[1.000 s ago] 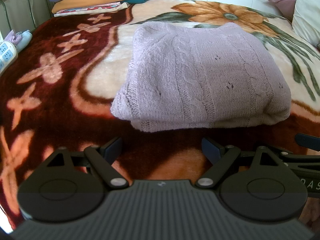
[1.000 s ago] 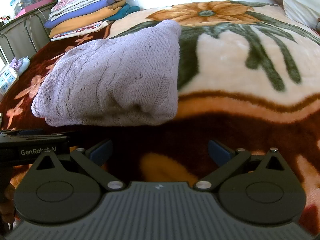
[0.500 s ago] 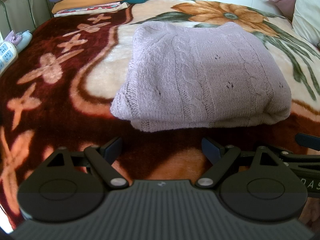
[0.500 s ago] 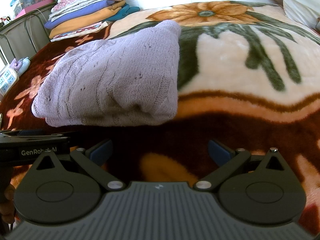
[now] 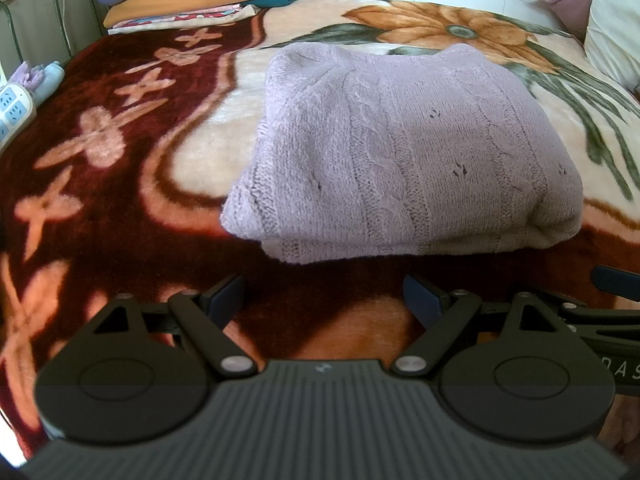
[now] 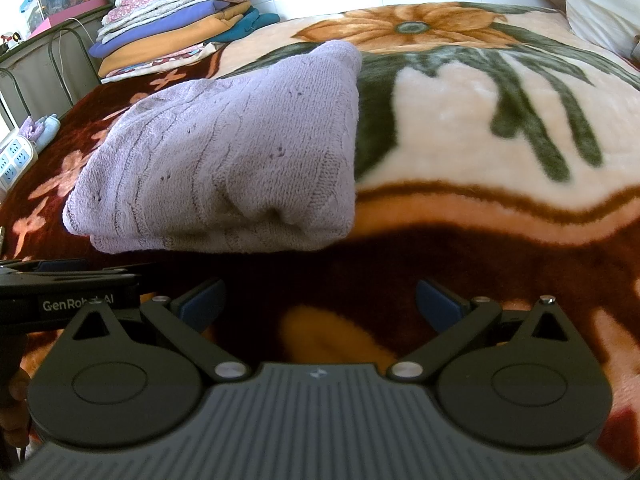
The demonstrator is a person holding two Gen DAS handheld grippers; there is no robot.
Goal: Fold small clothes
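Sweater (image 5: 400,160): lilac cable-knit, folded into squat rectangle, lying on bed blanket (image 5: 120,160); centre-right of left wrist view, centre-left of right wrist view.
Fold state: layers stacked, doubled edge faces cameras; looks finished, judged from neat bundle shape.
Left gripper (image 5: 324,296): low centre of frame, short of sweater's near edge, not touching. Jaws released, wide apart, nothing between them.
Right gripper (image 6: 320,300): low centre of own view, also clear of cloth. Jaws spread, empty.
Why held so: both tools backed off and level w/ bundle; prob. letting it rest, checking shape before next item.
Cross-view: left tool's side shows at lower-left edge of right wrist view; right tool's finger at right edge of left wrist view, so the pair sit side by side.
Stack of clothes (image 6: 180,28): upper left, far end of bed, well apart from sweater; likely pile for finished pieces.
Pillow (image 6: 600,0): upper right corner.
Power strip (image 5: 12,108): left edge.
Risk: loose knit, bundle may slump if lifted from one side only.
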